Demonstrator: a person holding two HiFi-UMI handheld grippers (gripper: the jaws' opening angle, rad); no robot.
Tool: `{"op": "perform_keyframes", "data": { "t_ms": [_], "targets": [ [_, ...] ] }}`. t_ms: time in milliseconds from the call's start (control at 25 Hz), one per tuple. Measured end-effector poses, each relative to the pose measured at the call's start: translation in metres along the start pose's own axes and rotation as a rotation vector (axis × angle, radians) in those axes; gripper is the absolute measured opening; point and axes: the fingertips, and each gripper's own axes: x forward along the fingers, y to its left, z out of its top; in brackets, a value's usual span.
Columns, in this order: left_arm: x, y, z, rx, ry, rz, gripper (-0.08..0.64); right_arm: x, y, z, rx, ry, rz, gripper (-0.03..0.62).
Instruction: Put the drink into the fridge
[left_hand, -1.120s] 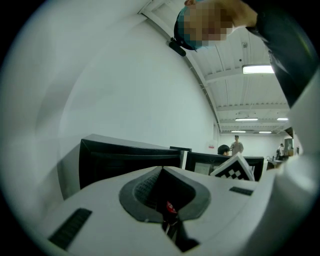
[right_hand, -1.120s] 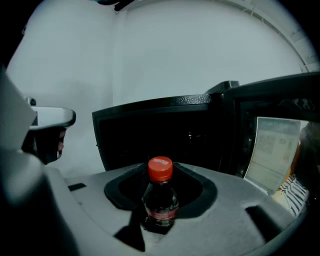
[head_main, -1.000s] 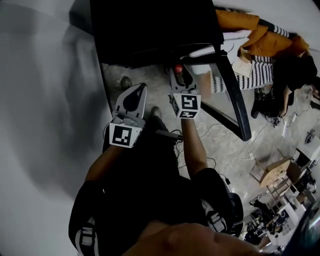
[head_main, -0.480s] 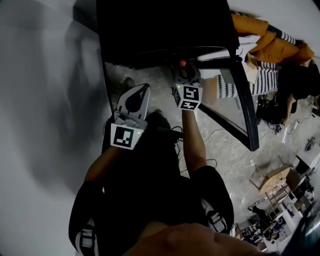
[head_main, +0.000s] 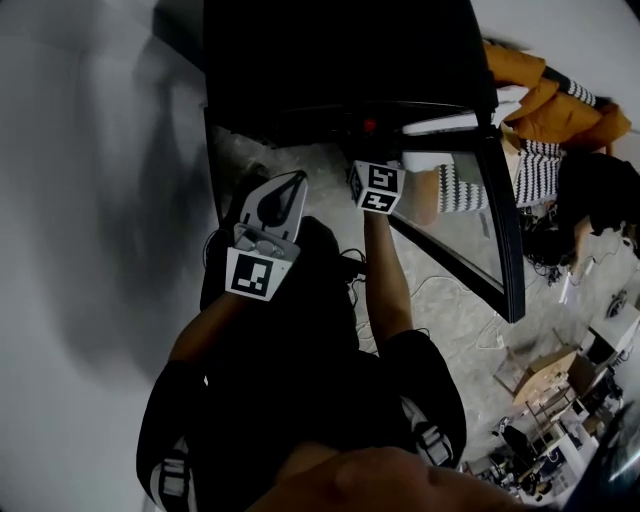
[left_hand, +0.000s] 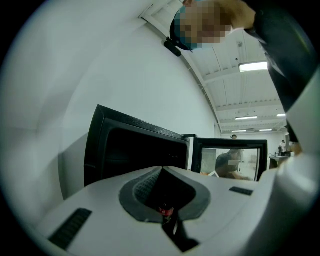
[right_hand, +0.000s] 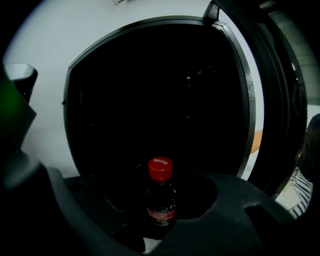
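The right gripper (head_main: 367, 145) reaches toward the open fridge (head_main: 330, 60), its fingers (right_hand: 240, 210) closed around a drink bottle (right_hand: 160, 197), which stands upright between them. The bottle holds a dark liquid and has a red cap (right_hand: 160, 168) and a red label band. In the right gripper view it sits directly before the fridge's dark cavity, and nothing inside that cavity can be made out. From the head view the cap (head_main: 369, 126) shows right at the lower edge of the opening (whether it has crossed the threshold is not clear).

The fridge's glass door (head_main: 503, 230) stands swung out to the right of the right gripper.

The left gripper (head_main: 296, 182) is lower and to the left, apart from the fridge. Its pale fingers (left_hand: 90, 215) are brought together at the tips around an empty teardrop-shaped hollow and hold nothing.

Both forearms extend over a speckled floor (head_main: 450, 300). An orange garment (head_main: 545, 95) and striped fabric (head_main: 540, 160) lie beyond the door.
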Motion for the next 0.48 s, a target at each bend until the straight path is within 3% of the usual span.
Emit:
{"op": "perform_keyframes", "data": {
  "t_ms": [480],
  "targets": [
    [0.006, 0.010, -0.018, -0.001, -0.021, 0.001, 0.005, 0.036, -0.010, -0.009, 0.004, -0.038, -0.027, 0.141]
  ]
}}
